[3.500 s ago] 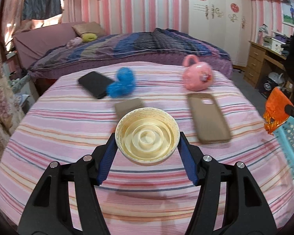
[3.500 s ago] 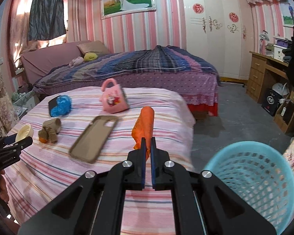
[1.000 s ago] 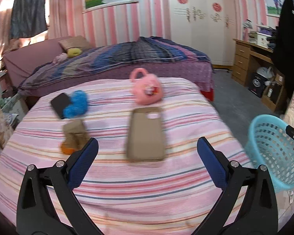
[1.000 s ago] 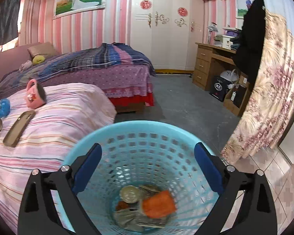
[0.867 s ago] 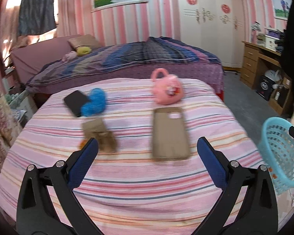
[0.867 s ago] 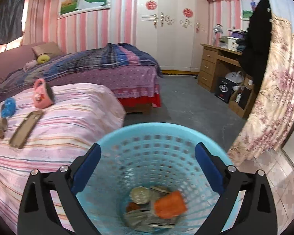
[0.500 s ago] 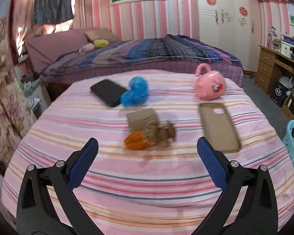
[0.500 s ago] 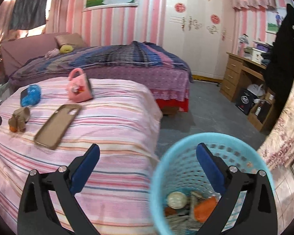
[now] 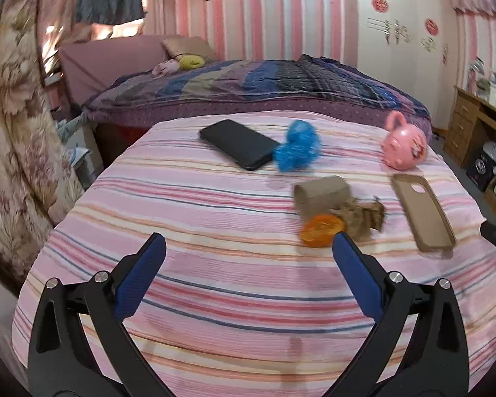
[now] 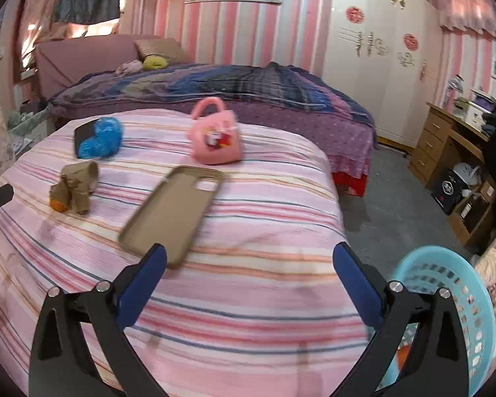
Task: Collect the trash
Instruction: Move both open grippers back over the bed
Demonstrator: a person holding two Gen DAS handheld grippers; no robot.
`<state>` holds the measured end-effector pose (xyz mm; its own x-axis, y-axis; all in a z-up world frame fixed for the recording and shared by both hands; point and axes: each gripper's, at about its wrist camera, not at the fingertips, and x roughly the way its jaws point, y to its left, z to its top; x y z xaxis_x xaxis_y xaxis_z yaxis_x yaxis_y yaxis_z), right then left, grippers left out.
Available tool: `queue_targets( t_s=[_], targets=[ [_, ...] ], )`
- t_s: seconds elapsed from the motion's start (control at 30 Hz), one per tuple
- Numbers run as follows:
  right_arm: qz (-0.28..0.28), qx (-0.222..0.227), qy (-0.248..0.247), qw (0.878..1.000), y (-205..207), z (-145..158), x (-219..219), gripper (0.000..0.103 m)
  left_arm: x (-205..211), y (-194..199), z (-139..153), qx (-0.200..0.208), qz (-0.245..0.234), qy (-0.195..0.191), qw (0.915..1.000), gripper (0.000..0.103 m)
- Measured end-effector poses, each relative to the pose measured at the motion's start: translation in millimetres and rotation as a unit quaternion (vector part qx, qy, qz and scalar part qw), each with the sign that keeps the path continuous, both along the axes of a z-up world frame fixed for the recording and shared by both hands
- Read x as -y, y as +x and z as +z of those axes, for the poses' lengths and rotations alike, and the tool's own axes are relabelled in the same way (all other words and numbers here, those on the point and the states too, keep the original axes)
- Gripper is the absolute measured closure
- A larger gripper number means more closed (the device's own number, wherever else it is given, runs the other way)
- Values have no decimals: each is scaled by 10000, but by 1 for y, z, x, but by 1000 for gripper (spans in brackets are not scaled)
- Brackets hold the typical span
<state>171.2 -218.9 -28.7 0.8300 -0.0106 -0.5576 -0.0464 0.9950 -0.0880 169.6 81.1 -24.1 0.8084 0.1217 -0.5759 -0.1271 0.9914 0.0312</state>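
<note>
Now two empty grippers, left gripper [image 9: 248, 251] and right gripper [image 10: 248, 258], one basket [image 10: 446, 274].

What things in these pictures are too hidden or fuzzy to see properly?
- Inside the blue basket, right wrist view: the right tool arm and the picture edge hide most of it; only an orange bit shows.
- Brown crumpled trash, left wrist view: motion blur; what it is cannot be told.
- Black phone, right wrist view: mostly hidden behind the blue fluffy thing.
</note>
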Motion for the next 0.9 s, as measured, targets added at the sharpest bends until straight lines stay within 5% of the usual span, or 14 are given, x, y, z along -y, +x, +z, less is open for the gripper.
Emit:
queue_targets(
  t_s=[0.3,0.43,0.9],
  targets=[
    [407,161,-5,9990,28,12,-55,5,-59,9,-1,-49,539,-268,9982,6],
    [586,160,-16,9981,34,10,-76,5,-76,12,-5,-63,744,-106,9972,6],
    [1113,-389,-174,9929,40,-24,-130,5,-106,20,-22,-347,1115,-273,9928,6]
  ],
)
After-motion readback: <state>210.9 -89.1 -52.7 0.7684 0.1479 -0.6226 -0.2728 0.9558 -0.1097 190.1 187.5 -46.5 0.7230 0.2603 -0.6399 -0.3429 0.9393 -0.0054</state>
